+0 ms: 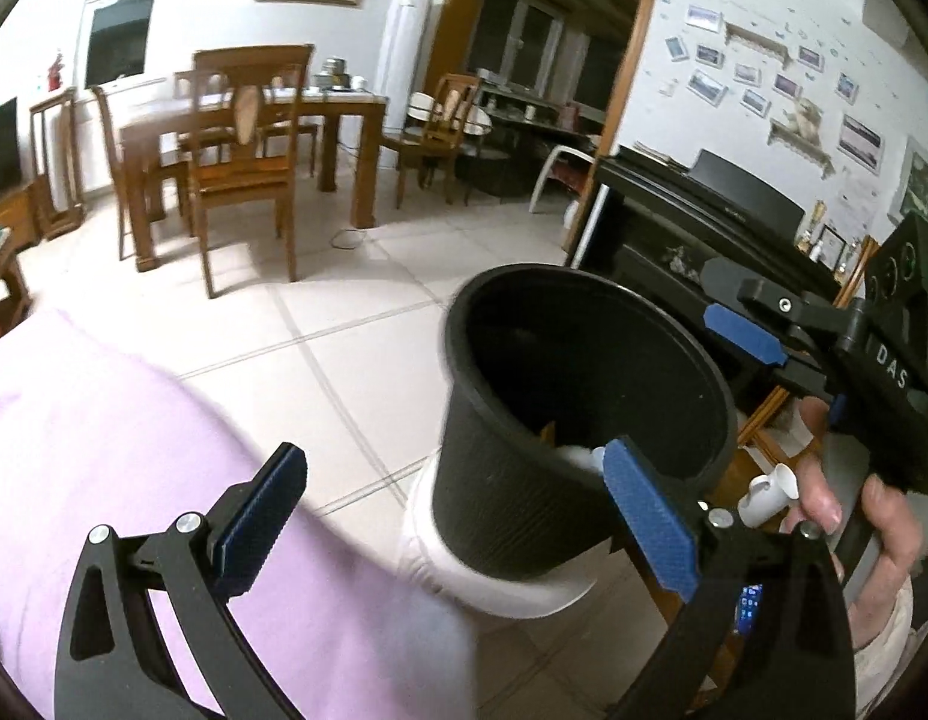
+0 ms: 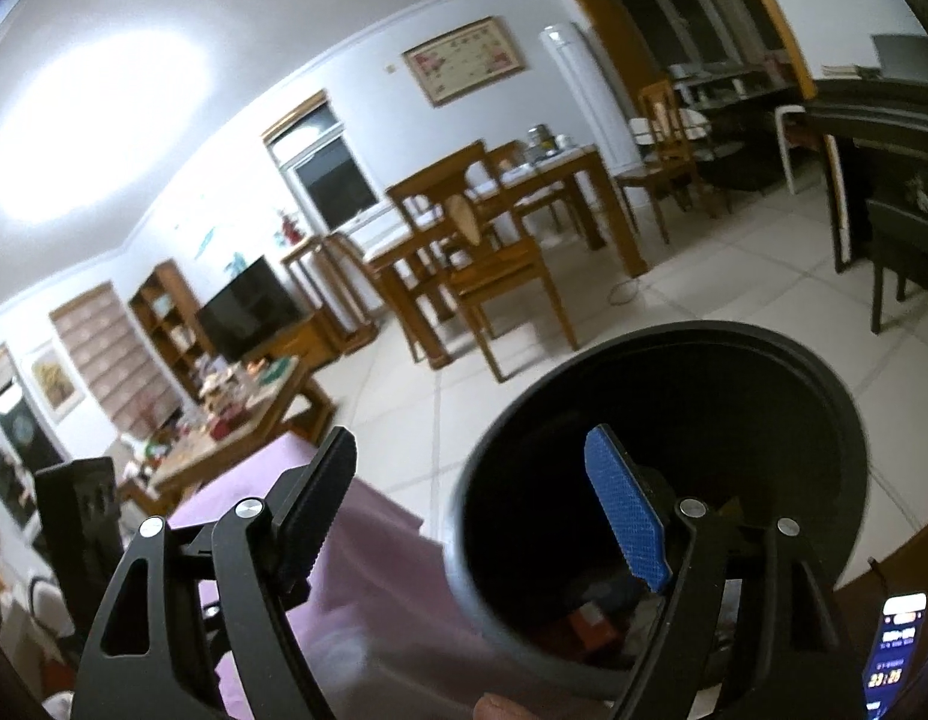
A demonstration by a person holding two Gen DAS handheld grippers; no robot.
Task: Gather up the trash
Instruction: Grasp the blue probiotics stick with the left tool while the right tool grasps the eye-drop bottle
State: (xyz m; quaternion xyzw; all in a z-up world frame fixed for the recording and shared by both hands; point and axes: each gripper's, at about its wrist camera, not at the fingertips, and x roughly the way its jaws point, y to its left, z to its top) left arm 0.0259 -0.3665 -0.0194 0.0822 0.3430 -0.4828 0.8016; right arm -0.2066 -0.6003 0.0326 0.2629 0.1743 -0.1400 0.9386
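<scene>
Two hand-held grippers stand open and empty: left hand-held gripper (image 1: 458, 516), right hand-held gripper (image 2: 470, 516). You see the black trash bin (image 1: 524, 450) at 3 o'clock of the left one. Keep both pads clear of its rim so you do not tip it.

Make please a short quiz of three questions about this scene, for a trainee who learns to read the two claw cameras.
1. True or false: the left claw is clamped on the rim of the black bin.
2. Multiple choice: what covers the surface at the lower left of the left wrist view? A) a pink cloth B) a green towel C) a newspaper
3. Short answer: what small lit device shows at the lower right of the right wrist view?

Key
1. False: its jaws stand wide apart; one blue pad only overlaps the bin in the view.
2. A, the pink cloth.
3. A phone with its screen on.
</scene>
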